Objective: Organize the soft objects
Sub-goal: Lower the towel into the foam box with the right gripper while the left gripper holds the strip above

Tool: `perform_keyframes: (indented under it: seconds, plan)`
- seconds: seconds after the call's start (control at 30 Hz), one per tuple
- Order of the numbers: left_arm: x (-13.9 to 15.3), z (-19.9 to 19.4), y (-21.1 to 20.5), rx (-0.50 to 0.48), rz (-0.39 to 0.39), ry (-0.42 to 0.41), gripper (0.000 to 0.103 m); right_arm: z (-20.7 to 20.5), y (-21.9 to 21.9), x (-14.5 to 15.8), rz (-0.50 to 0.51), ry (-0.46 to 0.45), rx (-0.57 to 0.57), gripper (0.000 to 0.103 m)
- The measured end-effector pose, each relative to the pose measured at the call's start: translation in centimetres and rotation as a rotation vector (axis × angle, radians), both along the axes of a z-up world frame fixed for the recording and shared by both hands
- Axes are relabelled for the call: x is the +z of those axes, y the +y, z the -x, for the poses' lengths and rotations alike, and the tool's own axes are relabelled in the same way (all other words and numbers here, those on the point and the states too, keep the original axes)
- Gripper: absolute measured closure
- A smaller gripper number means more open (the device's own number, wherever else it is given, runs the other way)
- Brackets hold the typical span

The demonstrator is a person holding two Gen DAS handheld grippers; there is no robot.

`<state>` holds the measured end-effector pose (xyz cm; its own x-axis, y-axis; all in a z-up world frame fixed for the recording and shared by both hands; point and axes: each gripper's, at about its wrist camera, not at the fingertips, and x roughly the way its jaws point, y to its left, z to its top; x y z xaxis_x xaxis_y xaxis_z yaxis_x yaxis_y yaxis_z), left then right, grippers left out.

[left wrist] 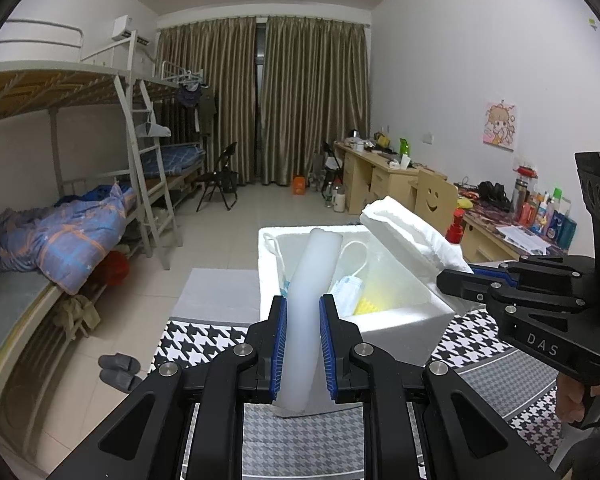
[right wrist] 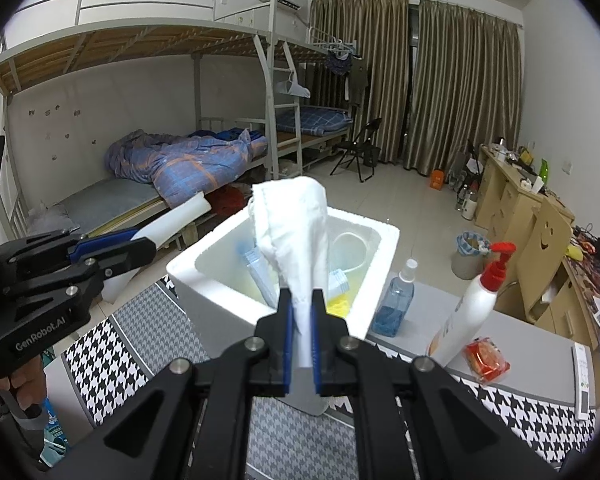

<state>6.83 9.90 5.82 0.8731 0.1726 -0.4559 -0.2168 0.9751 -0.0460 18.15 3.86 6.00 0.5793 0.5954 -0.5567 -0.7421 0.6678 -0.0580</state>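
Houndstooth table (right wrist: 100, 356): left tool (left wrist: 303, 344) clamps foam tube (left wrist: 310, 292), right tool (right wrist: 301, 344) clamps cloth (right wrist: 296, 232).

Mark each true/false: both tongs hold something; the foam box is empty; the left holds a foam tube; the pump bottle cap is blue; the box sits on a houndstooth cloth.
1. Both tongs hold something. True: the left tongs and the right tongs are each shut on an item.
2. The foam box is empty. False: face masks and a yellow item lie inside.
3. The left holds a foam tube. True.
4. The pump bottle has a blue cap. False: it is red.
5. The box sits on a houndstooth cloth. True.
6. The right holds a spray bottle. False: it holds a white cloth.
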Motion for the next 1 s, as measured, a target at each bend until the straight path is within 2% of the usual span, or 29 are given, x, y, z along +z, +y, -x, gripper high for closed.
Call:
perform_keyframes:
  seconds: [1.0]
  plan:
    - [0.0, -2.2, 2.5, 0.038, 0.012, 0.016, 0.085, -4.7, 2.9, -1.0, 0.013, 0.062, 0.001, 0.092]
